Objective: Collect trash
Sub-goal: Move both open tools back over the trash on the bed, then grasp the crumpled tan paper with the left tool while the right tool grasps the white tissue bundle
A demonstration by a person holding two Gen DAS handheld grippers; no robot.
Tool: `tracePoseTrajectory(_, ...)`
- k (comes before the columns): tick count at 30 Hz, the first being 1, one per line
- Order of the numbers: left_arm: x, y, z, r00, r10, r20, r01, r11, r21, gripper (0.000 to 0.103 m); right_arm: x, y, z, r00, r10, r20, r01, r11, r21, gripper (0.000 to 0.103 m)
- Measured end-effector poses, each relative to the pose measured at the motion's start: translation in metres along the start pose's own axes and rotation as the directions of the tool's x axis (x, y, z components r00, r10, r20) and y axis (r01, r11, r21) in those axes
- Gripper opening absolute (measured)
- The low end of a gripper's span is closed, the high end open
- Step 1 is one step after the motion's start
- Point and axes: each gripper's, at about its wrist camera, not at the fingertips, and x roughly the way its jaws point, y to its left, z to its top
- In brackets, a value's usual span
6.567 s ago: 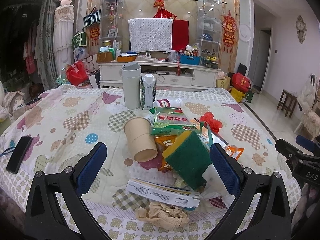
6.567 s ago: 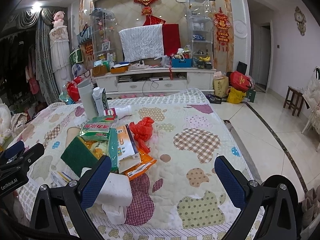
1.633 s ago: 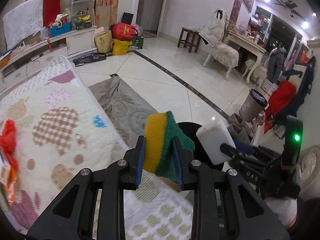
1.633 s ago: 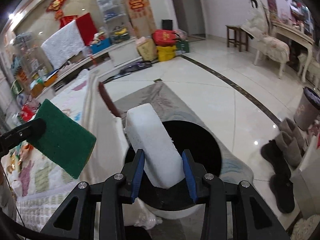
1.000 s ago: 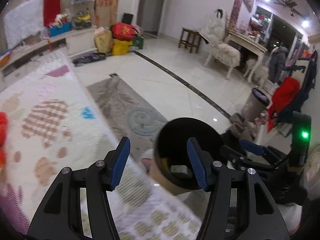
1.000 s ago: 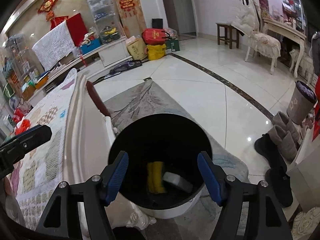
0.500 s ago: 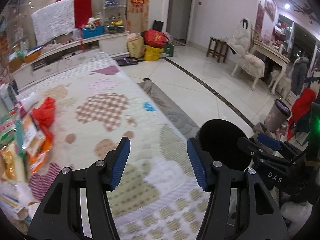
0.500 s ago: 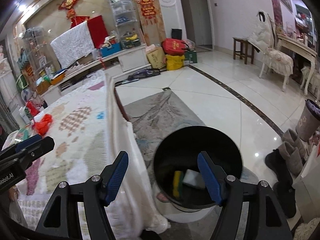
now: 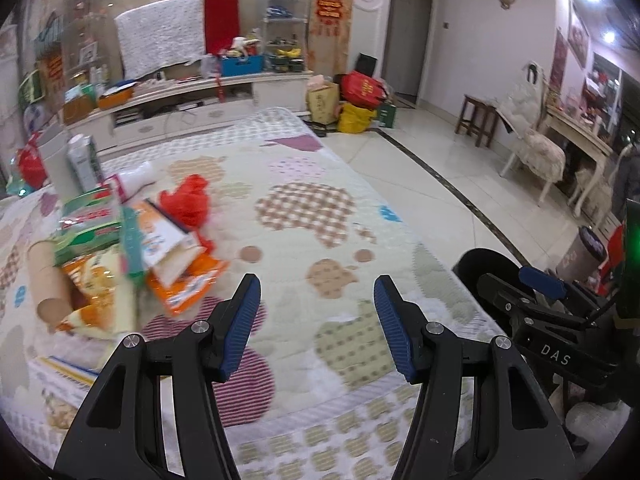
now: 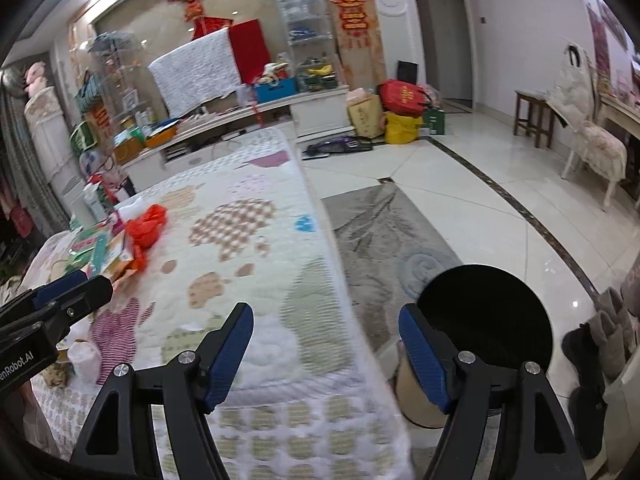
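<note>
The left gripper [image 9: 316,320] hangs wide and empty over the patterned quilt [image 9: 304,208]; litter [image 9: 132,240] lies far left. The right gripper [image 10: 326,344], its jaws just widening with nothing between them, hangs beside the black bin [image 10: 484,312].

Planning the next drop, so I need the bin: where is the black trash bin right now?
The black trash bin stands on the floor at the lower right of the right wrist view, beside the quilted table, on the grey rug.

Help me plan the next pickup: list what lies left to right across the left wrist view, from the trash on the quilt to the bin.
Cardboard tube → orange snack packet → red plastic bag → left claw → black trash bin
</note>
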Motion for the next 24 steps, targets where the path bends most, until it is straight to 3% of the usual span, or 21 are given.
tracePoseTrajectory(14,-0.037,0.074,-0.022,0.997,0.077,-0.027,-0.079,0.992,-0.093,0.058,0.009,0.076,-0.004,0.99,0.131,-0.044,-0.135,0.984,-0.112,0.074)
tracePoseTrajectory(24,-0.065,0.142,-0.056,0.986,0.138,-0.096,-0.151,0.978,-0.142,0.058,0.025,0.121,-0.016,0.964,0.23,-0.131,-0.25,0.954,-0.165,0.075)
